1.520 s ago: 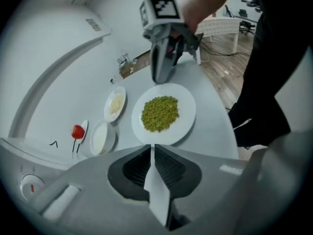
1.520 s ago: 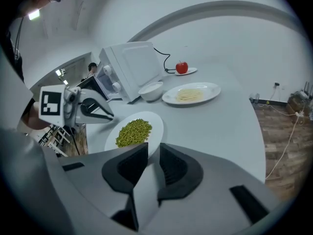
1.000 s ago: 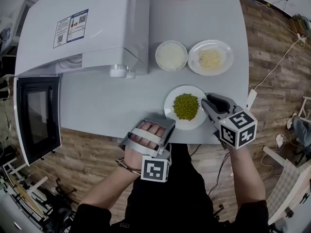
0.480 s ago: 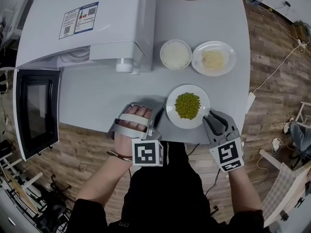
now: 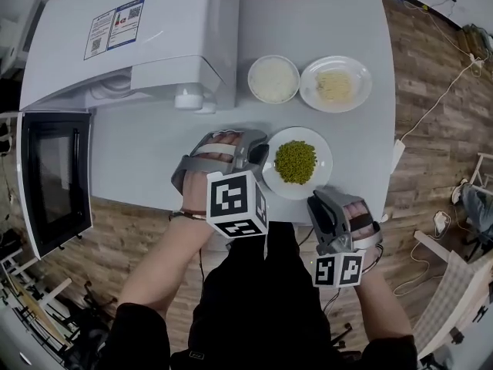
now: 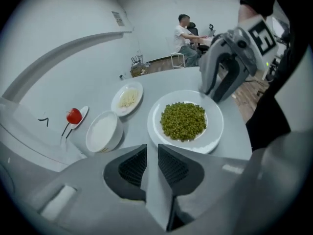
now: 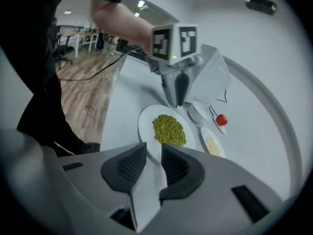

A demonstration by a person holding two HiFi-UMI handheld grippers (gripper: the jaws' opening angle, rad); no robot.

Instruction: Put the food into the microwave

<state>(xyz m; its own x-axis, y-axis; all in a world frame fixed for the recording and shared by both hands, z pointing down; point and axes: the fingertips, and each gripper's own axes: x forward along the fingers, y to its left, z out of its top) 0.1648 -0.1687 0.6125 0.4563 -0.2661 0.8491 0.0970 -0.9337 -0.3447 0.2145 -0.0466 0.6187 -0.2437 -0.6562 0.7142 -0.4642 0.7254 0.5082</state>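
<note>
A: Checking on the plate of peas (image 5: 319,182). Flat on the table (image 5: 154,160), close to the near edge, well apart from the microwave (image 5: 131,52). Not lifted yet.

B: Agreed. Flanked on two sides. Left claw (image 5: 258,155) just beside the left rim, parted a little, gripping nothing. Right claw (image 5: 320,206) at the near rim, parted too, empty, with the rim just ahead of the tips.

A: Biggest worry?

B: Pinching one thin rim only. Likely to tilt the plate and roll the peas (image 5: 295,161) off.

A: Also nudging rather than gripping. Could shove it toward the bowl of rice (image 5: 273,79), or off the near edge.

B: Then swinging far left to the open door (image 5: 54,179). Could clip the microwave's front corner and spill everything.
</note>
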